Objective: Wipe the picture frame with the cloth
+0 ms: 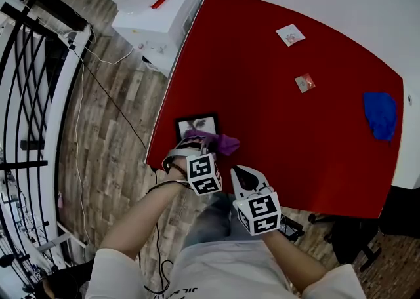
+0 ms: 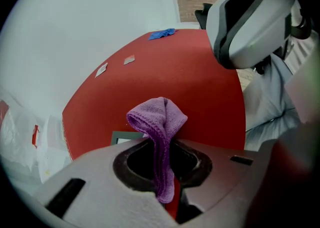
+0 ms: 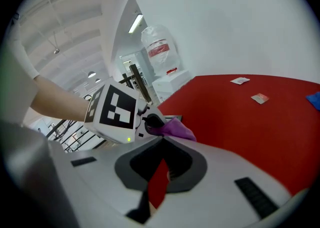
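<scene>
A small black picture frame (image 1: 197, 124) lies flat near the red table's (image 1: 275, 127) near left edge. My left gripper (image 1: 195, 140) is at the frame's near edge, shut on a purple cloth (image 1: 221, 142) that bunches just right of the frame. In the left gripper view the cloth (image 2: 159, 119) rises in a fold from between the closed jaws of my left gripper (image 2: 160, 143), with a corner of the frame (image 2: 121, 136) behind. My right gripper (image 1: 240, 173) hovers at the table's near edge, right of the left one. Its jaws (image 3: 163, 138) are shut on nothing.
A blue cloth (image 1: 380, 114) lies at the table's far right. Two small packets (image 1: 290, 34) (image 1: 304, 82) lie further back on the table. A white water dispenser (image 1: 154, 16) stands off the left corner, a cable trails over the wooden floor, and a metal railing (image 1: 26, 114) runs at left.
</scene>
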`<state>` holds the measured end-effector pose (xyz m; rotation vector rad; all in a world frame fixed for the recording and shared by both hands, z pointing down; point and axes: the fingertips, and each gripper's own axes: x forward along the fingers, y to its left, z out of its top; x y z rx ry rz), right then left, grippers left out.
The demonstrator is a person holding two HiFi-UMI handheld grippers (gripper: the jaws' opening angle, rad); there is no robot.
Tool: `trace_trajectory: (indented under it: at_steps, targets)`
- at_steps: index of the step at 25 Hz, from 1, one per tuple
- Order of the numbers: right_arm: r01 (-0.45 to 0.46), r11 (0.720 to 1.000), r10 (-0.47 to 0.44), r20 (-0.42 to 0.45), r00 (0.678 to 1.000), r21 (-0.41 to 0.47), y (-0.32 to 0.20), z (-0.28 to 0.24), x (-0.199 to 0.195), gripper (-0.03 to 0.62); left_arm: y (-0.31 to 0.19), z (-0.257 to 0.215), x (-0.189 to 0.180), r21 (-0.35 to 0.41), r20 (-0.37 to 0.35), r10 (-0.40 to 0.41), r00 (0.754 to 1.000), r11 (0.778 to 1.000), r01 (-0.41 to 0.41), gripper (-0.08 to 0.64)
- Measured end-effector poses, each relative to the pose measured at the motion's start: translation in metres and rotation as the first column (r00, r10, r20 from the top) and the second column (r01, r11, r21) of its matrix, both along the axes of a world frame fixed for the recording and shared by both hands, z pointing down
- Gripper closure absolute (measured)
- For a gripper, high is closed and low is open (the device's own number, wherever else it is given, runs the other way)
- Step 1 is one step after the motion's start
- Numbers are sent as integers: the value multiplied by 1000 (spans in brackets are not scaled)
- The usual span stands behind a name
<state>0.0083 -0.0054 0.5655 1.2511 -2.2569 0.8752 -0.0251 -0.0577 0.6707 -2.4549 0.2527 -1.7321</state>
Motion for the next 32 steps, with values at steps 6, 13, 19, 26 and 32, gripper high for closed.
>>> trace_trajectory:
  at_steps: [6,13,19,26,32]
  targets:
    - [8,1000,-8,-14,1000,11,0,-2,3,589,-18,-20,-4,42,-92,-120,989,991,124,503]
    - [71,996,-69,-41,997,53,-2,-28,3,589,-5,-100,-38,-15,-376,-500,780,845,535,503]
    - [122,989,-121,-18,992,81,7,-67,-11,589,52,-162,-83,-189,-560,-744,365,544,818,503]
    - [168,980,-169,0,986,108,10,-100,-31,589,75,-204,-112,-211,-656,-739,156,378,901,503]
    - [187,974,-187,-13,982,125,8,-107,-38,589,72,-213,-114,-211,-682,-720,130,364,907,503]
